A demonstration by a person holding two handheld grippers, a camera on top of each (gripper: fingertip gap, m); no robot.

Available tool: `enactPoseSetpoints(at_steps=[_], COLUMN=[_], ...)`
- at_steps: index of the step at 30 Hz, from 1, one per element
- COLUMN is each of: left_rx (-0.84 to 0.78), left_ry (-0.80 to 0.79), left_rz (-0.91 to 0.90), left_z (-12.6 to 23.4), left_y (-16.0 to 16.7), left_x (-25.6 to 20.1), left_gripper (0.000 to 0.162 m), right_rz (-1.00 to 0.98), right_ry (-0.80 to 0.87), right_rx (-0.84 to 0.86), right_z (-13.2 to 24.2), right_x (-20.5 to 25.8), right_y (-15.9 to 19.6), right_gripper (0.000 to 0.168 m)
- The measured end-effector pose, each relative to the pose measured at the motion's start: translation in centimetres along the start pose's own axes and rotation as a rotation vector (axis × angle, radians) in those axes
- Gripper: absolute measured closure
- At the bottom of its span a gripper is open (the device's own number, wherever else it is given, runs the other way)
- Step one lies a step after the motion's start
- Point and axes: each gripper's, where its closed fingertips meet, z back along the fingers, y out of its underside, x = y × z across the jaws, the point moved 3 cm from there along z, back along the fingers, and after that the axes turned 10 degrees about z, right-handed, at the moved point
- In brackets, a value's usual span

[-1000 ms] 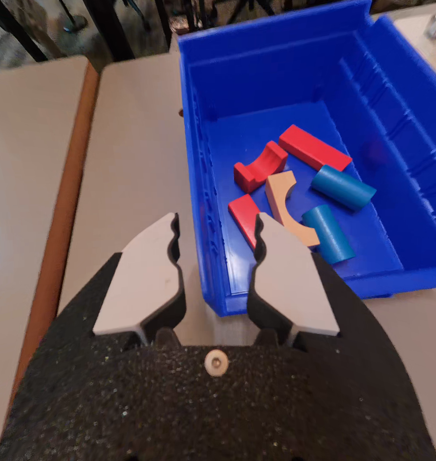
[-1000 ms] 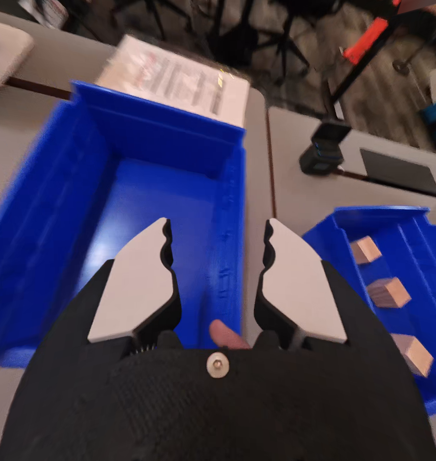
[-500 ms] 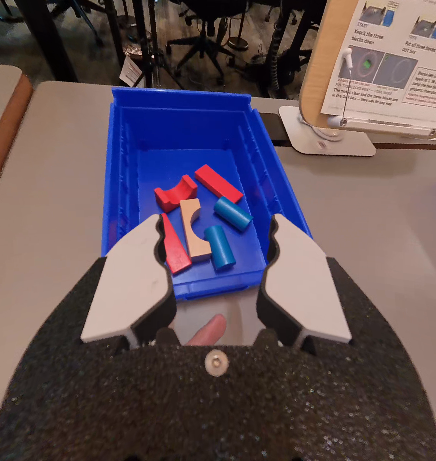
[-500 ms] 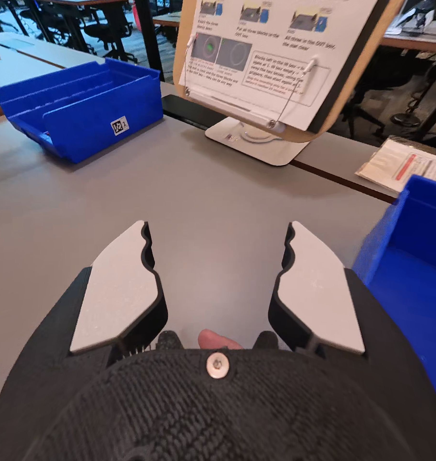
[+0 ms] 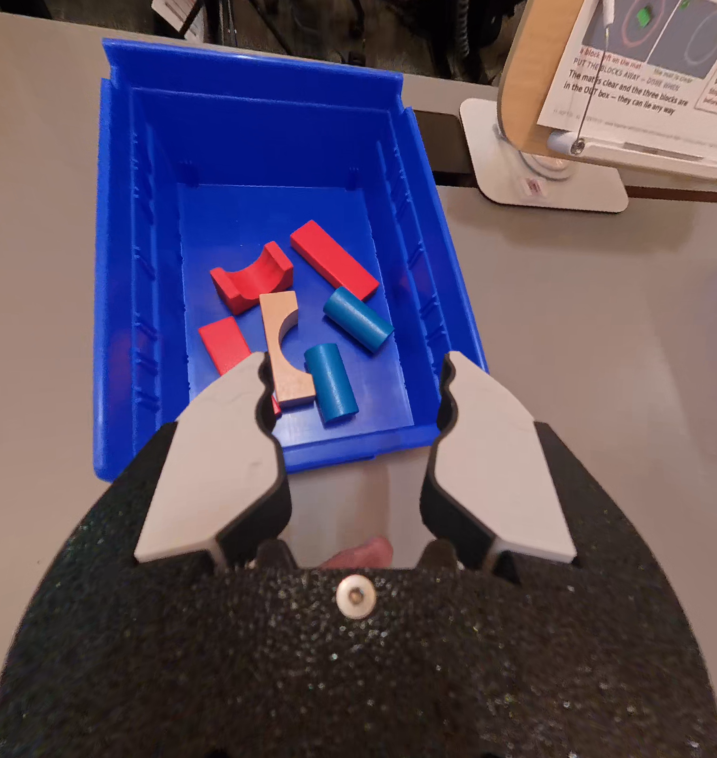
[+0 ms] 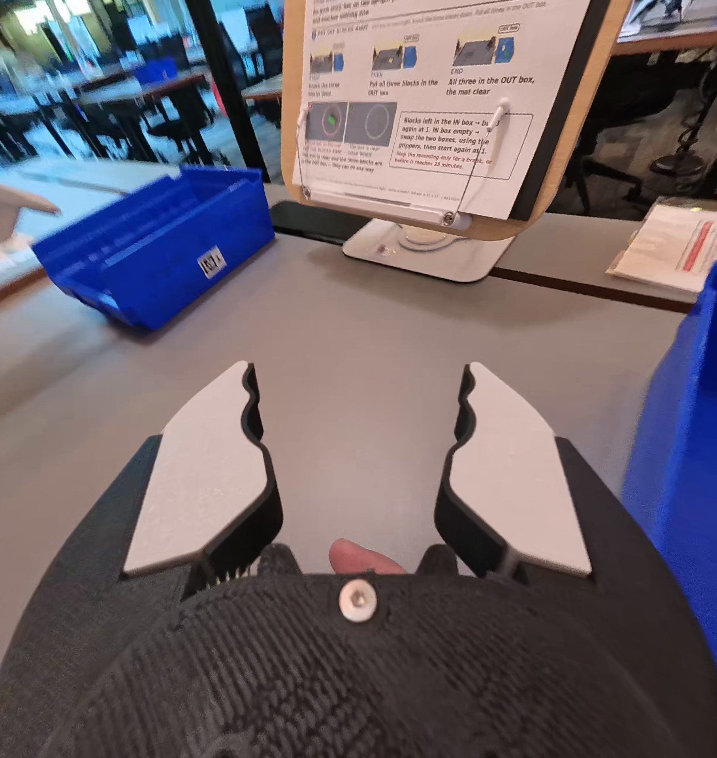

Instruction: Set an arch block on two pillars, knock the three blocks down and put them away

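Fingers of the left gripper [image 5: 354, 369] are being held spread and empty above the near end of a blue bin [image 5: 143, 254] on the grey surface [image 5: 594, 348]. Lying loose in it are being seen a red arch [image 5: 250, 279], two red slabs [image 5: 334, 260], a tan arch [image 5: 285, 348] and two teal cylinders [image 5: 356, 320]. Fingers of the right gripper [image 6: 358, 383] are likewise being held spread, empty, over bare surface between two more bins [image 6: 159, 250]; a stand [image 6: 426, 246] with a printed sheet is being seen beyond.
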Motion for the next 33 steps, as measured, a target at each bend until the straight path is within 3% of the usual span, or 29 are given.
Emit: enactPoseSetpoints(at_steps=[6, 16, 19, 24, 33], left_rx=[0.024, 0.312, 0.410, 0.538, 0.578], left_ry=[-0.043, -0.172, -0.198, -0.173, -0.002], left_rz=[-0.027, -0.091, -0.117, -0.115, 0.033], left_z=[-1.1, -4.5, -5.6, -7.4, -10.0], left_y=[-0.8, 0.0, 0.3, 0.7, 0.5], left_x=[-1.2, 1.4, 2.5, 3.0, -0.4], left_gripper=[0.091, 0.093, 0.099, 0.102, 0.109], right_rz=[-0.167, -0.069, -0.040, -0.027, -0.002], right_ry=[-0.052, -0.076, -0.063, -0.056, -0.043], right_rx=[-0.108, 0.016, 0.065, 0.107, 0.153], right_z=[0.3, -1.0, -1.2, -1.6, -2.2], right_x=[3.0, 5.4, 5.5, 5.4, 5.2], right_y=[0.2, 1.6, 2.3, 2.7, 2.3], right_gripper=[0.082, 0.082, 0.083, 0.084, 0.085])
